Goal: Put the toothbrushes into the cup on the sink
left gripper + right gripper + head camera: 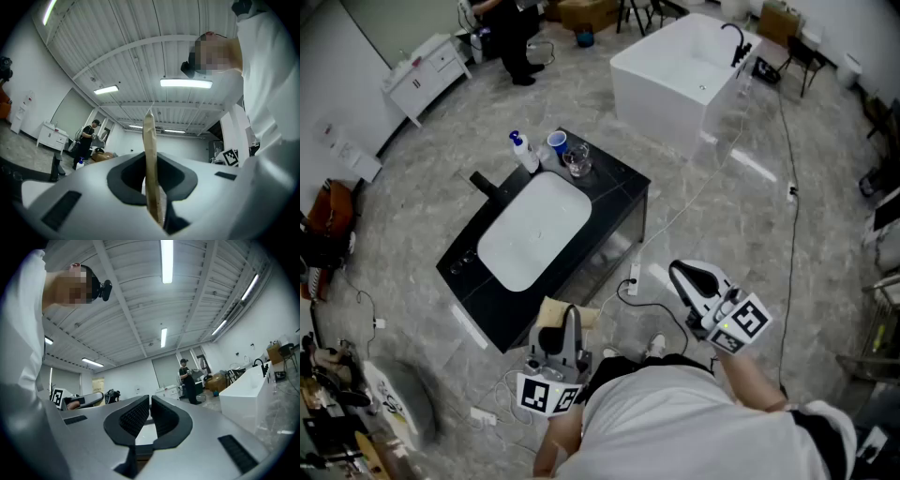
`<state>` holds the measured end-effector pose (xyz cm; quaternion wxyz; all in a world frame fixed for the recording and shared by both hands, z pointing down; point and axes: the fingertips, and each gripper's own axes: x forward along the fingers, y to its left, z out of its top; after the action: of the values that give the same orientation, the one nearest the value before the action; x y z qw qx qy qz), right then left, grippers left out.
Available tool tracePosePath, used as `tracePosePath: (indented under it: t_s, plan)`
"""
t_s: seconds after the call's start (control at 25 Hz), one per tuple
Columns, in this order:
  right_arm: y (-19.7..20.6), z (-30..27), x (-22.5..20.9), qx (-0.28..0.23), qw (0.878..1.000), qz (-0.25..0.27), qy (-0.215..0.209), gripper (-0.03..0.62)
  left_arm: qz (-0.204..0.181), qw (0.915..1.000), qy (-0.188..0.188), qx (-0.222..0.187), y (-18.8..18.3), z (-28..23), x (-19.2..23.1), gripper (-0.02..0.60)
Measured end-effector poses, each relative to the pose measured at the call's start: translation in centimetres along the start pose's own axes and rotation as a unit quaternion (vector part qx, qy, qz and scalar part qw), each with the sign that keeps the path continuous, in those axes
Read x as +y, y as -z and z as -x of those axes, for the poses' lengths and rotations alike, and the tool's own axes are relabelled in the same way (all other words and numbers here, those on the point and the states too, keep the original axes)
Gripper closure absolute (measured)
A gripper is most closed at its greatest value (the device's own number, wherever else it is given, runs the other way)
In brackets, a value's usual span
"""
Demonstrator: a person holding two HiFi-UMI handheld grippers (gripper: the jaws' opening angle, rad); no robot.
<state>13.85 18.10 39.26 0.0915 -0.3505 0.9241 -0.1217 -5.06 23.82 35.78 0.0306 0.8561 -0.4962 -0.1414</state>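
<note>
Clamping a thin tan card-like strip point(149, 140) edge-on between its pads, the left hand-held gripper point(567, 328) holds it firmly (what the strip is cannot be told), while the right hand-held gripper point(149, 414) has its ribbed pads almost together with nothing between them. Well ahead of the left hand-held gripper, past the white basin point(534, 234) of the black bench point(619, 183), the blue cup point(557, 142) stands at the far corner, just beside a clear glass point(576, 161) and a spray bottle point(523, 152)
</note>
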Motion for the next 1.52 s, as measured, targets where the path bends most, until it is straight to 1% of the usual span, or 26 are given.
tracePosePath:
  t_s: [0.2,0.32,0.48,0.6,0.72,0.8,0.96,1.08,1.24,1.4,1.52]
  plan:
    - [-0.1,-0.3,-0.4,-0.001,1.0,0.008,0.006,0.549,0.006,0.9999,0.004,-0.008,0.3,-0.8,1.1,0.543]
    - [-0.9,0.2,0.2,-0.003,1.0,0.018,0.006,0.549,-0.001,0.9997,0.011,-0.021,-0.8,-1.1,1.0,0.543]
    - [-1.6,0.6,0.1,-0.003,1.0,0.022,0.003,0.549,0.0,0.9997,0.005,-0.026,-1.3,-1.1,0.9,0.543]
    - [-1.5,0.6,0.1,0.001,1.0,0.019,-0.009,0.549,-0.007,0.9998,-0.007,-0.019,-1.3,-0.8,0.5,0.543]
    - [-1.0,0.8,0.0,0.004,0.999,0.021,-0.028,0.549,-0.005,0.9997,-0.022,-0.014,-0.6,-0.8,0.2,0.543]
    - [-0.8,0.8,-0.3,0.003,0.999,0.022,-0.041,0.548,-0.005,0.9995,-0.026,-0.015,-0.3,-1.1,-0.2,0.543]
    - [-0.3,0.2,-0.1,0.005,0.999,0.012,-0.052,0.548,-0.008,0.9995,-0.028,-0.01,-0.1,-1.5,-0.3,0.543]
    - [0.4,-0.5,-0.3,0.017,0.998,0.01,-0.061,0.548,-0.004,0.9995,-0.031,-0.01,0.3,-2.4,0.7,0.543]
    - [1.1,-2.1,-1.9,0.029,0.998,0.003,-0.05,0.548,0.004,0.9997,-0.021,-0.009,1.5,-4.3,2.7,0.543]
    - [0.6,-4.7,-3.3,0.039,0.999,0.008,-0.035,0.548,0.02,0.9996,-0.013,-0.017,2.2,-7.1,6.2,0.543]
    - [0.1,-7.4,-3.4,0.05,0.998,0.022,-0.04,0.548,0.02,0.9992,-0.007,-0.034,1.8,-9.1,9.1,0.543]
